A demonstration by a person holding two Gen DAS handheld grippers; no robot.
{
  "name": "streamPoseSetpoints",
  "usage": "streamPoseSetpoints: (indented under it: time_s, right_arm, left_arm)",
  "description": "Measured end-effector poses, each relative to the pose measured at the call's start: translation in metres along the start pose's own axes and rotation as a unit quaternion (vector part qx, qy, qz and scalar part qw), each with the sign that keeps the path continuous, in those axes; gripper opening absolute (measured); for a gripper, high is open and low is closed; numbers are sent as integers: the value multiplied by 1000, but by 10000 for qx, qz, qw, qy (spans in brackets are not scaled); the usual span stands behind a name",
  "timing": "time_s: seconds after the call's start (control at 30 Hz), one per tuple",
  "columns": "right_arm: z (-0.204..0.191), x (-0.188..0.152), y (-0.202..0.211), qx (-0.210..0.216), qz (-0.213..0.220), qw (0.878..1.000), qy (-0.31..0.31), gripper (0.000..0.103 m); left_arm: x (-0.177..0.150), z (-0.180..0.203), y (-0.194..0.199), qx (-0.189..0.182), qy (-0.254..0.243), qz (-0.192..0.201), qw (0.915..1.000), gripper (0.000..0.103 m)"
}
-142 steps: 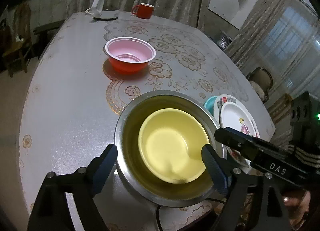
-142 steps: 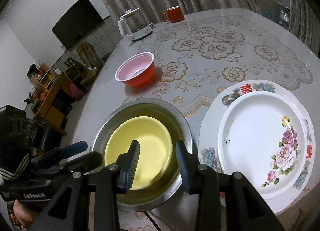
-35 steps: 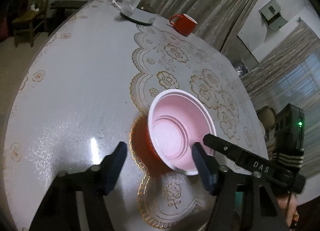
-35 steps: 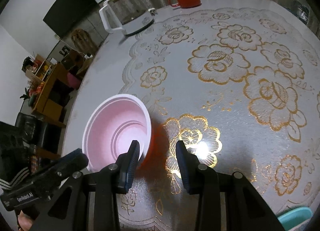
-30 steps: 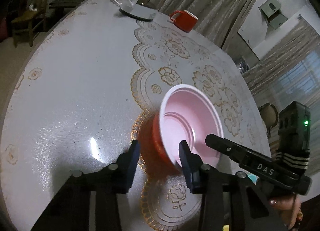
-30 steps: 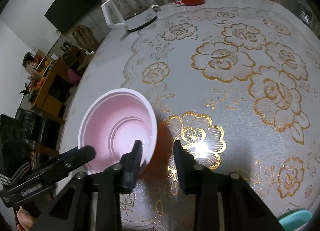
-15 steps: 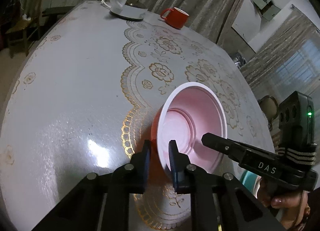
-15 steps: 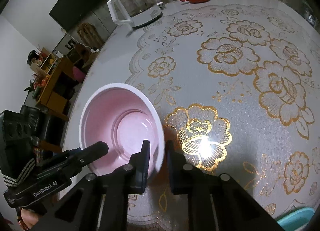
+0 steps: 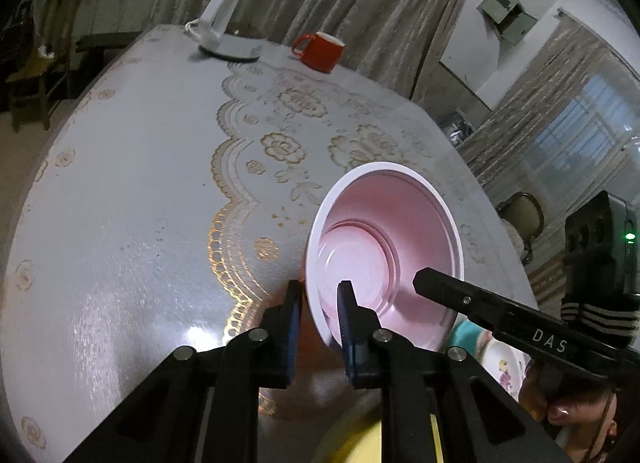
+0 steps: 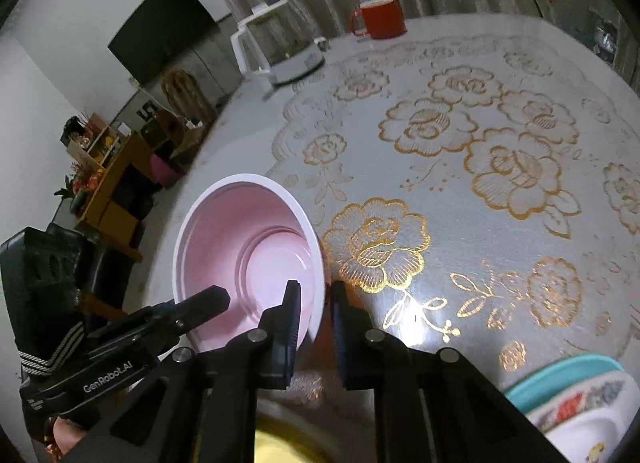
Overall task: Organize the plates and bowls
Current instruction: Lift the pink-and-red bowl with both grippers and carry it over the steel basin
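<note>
Left gripper (image 9: 319, 313) and right gripper (image 10: 316, 313) both clamped shut, angled downward, tips converging from opposite sides.

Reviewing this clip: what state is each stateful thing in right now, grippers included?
left gripper: shut on the pink bowl's near-left rim.
right gripper: shut on the bowl's opposite rim.
pink bowl: upright, tilted, empty, held by both grippers.
kettle: upright on its base, lid flipped open.
red mug: upright; contents cannot be seen.
floral plate: lying on a teal dish.
</note>
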State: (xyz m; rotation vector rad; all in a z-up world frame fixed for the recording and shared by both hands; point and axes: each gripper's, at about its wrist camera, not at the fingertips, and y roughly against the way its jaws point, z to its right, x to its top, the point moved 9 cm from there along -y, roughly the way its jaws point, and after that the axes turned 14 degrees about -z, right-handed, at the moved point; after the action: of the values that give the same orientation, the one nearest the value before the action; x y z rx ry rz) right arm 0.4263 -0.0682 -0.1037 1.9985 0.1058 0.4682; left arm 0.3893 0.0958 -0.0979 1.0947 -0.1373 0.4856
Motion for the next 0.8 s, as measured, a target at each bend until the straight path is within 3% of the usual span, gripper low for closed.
streamPoseSetpoints:
  time_s: [0.47, 0.8]
  right_arm:
    - [1, -60, 47, 292, 444, 9979, -359, 14]
    - [-5, -104, 56, 440, 435, 9971, -437, 15]
  left_arm:
    - [-47, 36, 28, -259, -316, -15, 9992, 18]
    - [-88, 42, 36, -124, -442, -107, 9989, 18]
